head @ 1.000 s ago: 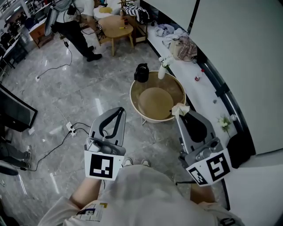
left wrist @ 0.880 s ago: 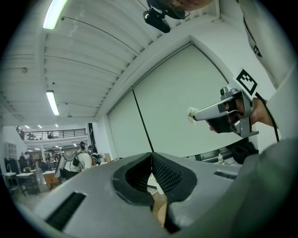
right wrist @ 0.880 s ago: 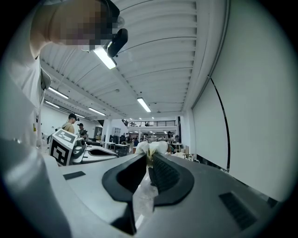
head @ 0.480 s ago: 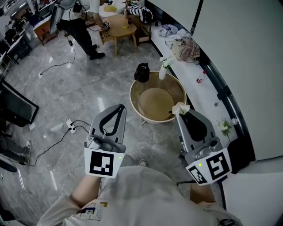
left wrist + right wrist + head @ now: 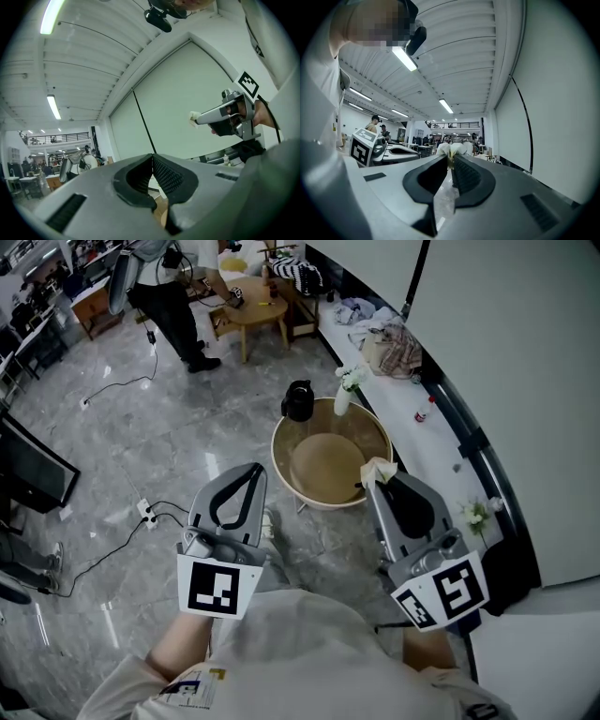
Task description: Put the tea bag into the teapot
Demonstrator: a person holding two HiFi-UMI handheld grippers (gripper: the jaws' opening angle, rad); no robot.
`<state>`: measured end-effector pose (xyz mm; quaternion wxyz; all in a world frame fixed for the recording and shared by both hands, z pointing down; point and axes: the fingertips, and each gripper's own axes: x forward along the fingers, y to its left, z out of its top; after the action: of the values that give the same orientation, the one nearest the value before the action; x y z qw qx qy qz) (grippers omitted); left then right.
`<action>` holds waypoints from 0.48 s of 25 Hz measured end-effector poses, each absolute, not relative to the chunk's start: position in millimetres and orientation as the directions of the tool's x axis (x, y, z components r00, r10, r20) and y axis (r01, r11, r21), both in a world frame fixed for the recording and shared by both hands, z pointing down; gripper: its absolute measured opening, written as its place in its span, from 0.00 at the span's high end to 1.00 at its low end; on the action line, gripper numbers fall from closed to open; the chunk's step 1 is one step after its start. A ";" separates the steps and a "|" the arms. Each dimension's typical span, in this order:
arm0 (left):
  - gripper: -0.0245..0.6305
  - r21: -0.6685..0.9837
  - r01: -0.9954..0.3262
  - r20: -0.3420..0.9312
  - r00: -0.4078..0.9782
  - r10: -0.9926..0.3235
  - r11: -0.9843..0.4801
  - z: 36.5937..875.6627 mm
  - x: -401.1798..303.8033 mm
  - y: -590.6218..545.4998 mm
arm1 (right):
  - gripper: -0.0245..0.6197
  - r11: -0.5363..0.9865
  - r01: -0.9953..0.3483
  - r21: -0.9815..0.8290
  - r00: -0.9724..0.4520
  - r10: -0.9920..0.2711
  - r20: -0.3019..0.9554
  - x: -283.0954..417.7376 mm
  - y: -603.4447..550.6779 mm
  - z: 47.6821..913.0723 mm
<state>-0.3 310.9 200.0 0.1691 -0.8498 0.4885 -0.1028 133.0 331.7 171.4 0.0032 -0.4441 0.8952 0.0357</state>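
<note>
The black teapot (image 5: 299, 397) stands at the far edge of a round wooden table (image 5: 323, 457) with a raised rim. My right gripper (image 5: 376, 475) hangs over the table's near right rim, shut on a white crumpled tea bag (image 5: 380, 468). In the right gripper view the tea bag (image 5: 452, 149) sticks out past the closed tips of the right gripper (image 5: 451, 159). My left gripper (image 5: 251, 469) is held over the floor, left of the table, shut with nothing in it. The left gripper view shows the left gripper (image 5: 152, 158) with its tips together, and the tea bag (image 5: 193, 117) to the right.
A small white vase with flowers (image 5: 343, 395) stands next to the teapot. A long white ledge (image 5: 422, 432) with cloths and a small bottle runs along the right wall. Cables (image 5: 150, 512) lie on the marble floor. A person (image 5: 169, 296) stands by a far wooden table.
The round table has come slightly nearer as I step forward. Both grippers keep their pose and grip. The far person has shifted by the wooden table.
</note>
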 end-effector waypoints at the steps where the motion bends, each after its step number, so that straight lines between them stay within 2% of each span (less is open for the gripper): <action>1: 0.95 -0.394 -0.793 0.008 0.503 -0.864 -0.465 201.8 -1.2 307.2 | 0.89 0.602 -0.796 0.065 -0.605 -0.796 -0.035 131.8 327.9 174.1; 12: 0.95 -0.407 -0.795 -0.001 0.493 -0.870 -0.450 214.5 -31.9 245.3 | 0.89 0.599 -0.796 0.085 -0.602 -0.799 -0.007 104.1 251.9 194.7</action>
<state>-31.9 245.3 214.5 0.1799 -0.8450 0.4926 -0.1044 104.1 251.9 194.7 -0.0161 -0.4460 0.8940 0.0396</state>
